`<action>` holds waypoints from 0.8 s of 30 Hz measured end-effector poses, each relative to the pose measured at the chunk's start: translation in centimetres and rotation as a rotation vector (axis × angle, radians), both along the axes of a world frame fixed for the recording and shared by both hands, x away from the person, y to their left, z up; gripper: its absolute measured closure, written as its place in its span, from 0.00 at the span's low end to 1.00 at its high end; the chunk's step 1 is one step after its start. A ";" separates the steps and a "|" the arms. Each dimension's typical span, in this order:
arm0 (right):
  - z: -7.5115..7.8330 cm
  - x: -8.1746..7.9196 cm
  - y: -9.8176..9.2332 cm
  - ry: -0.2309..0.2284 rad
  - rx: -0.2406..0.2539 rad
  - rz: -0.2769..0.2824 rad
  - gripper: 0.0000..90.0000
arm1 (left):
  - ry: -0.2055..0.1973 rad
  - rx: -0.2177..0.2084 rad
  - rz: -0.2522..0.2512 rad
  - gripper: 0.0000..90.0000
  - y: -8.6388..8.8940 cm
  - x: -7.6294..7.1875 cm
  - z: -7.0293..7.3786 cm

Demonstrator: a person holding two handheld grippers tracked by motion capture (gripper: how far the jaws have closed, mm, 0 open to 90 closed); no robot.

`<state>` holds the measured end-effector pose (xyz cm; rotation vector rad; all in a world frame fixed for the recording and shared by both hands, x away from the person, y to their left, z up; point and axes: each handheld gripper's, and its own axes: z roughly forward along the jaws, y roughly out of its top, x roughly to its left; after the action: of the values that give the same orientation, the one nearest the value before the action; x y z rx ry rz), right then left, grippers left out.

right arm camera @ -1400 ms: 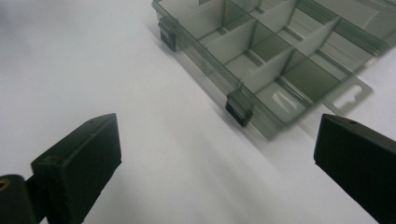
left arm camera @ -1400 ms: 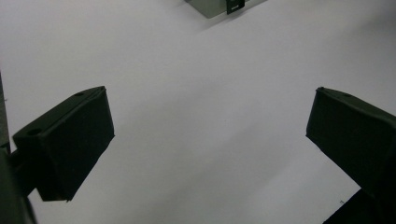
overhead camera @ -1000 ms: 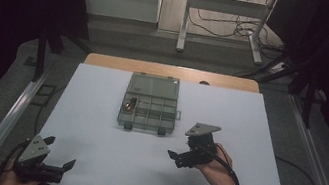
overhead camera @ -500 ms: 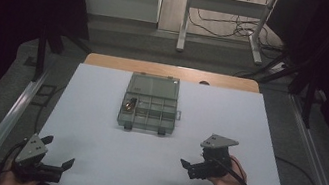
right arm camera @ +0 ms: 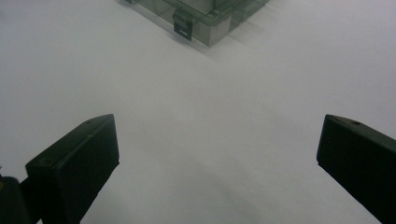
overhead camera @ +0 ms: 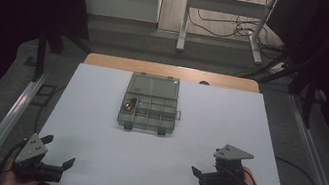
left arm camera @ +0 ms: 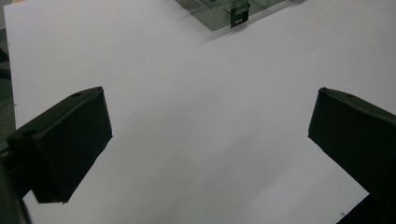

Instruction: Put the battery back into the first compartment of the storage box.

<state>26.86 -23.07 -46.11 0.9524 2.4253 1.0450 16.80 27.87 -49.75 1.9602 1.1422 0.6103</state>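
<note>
A clear grey compartment box (overhead camera: 150, 103) lies shut near the table's middle, with small brass-coloured parts (overhead camera: 130, 103) in a left cell and two dark latches on its near edge. Its corner and a latch show in the left gripper view (left arm camera: 239, 13) and in the right gripper view (right arm camera: 183, 24). My left gripper (overhead camera: 59, 166) rests at the near left corner of the white sheet, open and empty (left arm camera: 210, 140). My right gripper (overhead camera: 200, 175) sits near the front right, held by a hand, jaws wide apart with nothing between them (right arm camera: 217, 154).
The white sheet (overhead camera: 209, 115) covers the table, with a wooden strip (overhead camera: 171, 72) at its far edge. Metal rails (overhead camera: 12, 112) run along both sides. A table frame and cables (overhead camera: 224, 26) stand on the floor beyond.
My right gripper has drawn back from beside the box toward the near right edge of the sheet. The left gripper has stayed at the near left corner.
</note>
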 end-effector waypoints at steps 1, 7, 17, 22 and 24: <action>0.0 -0.1 -0.2 -0.003 0.001 -0.004 0.00 | 0.001 0.000 -0.001 0.00 0.0 0.0 0.0; 0.0 -1.0 -1.7 -0.005 0.023 -0.044 0.00 | 0.007 -0.001 0.000 0.00 0.0 0.1 0.0; -0.3 -2.2 -4.2 -0.009 0.043 -0.117 0.00 | 0.011 -0.004 0.001 0.00 0.1 0.1 0.0; -0.5 -2.8 -5.2 -0.003 0.051 -0.153 0.00 | 0.012 -0.001 0.000 0.00 0.0 0.1 -0.1; -0.7 -3.1 -5.5 -0.008 0.044 -0.165 0.00 | 0.012 0.001 -0.001 0.00 0.0 0.1 -0.1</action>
<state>23.78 -28.54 -46.81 1.1389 2.2803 1.0442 16.92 27.87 -49.81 1.9674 1.1484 0.5995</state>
